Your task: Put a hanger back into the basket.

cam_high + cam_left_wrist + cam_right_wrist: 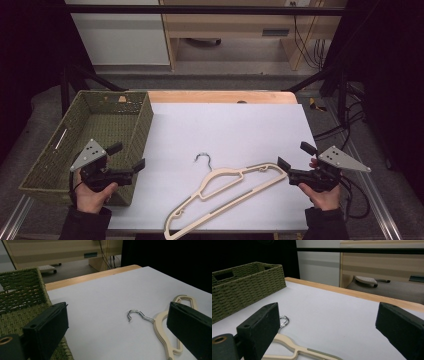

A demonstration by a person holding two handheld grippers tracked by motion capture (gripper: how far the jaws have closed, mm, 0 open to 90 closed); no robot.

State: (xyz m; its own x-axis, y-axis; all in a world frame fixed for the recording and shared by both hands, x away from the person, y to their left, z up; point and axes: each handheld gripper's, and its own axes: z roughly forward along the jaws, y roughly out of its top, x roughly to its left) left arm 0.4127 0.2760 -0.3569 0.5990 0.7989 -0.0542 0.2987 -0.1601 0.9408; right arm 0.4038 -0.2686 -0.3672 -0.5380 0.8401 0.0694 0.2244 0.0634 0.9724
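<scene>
item 1, left gripper (131,156): jaws stand wide apart, nothing between them. it hangs over the near right corner of the basket, pointing toward the middle of the table, and the hand behind it holds it low and level. judged to be a waiting pose, aimed at the work but not committed.

item 2, right gripper (295,156): jaws wide as well, nothing held. its tips sit just beside the shoulder end of the hanger, apart from it as far as the high view lets one tell. it looks the better placed of the two for a first grasp.

item 3, cream hanger (227,192): lies flat on the white sheet, slanting from the near edge up toward the right gripper, its metal hook (202,157) pointing to the table's middle. it is between the two grippers, nearer the right.

item 4, woven green basket (40,165): stands on the left of the table, touching the sheet's edge, nothing seen inside. probably the hanger's destination.

item 5, white sheet (235,125): covers most of the wooden table (220,96).
</scene>
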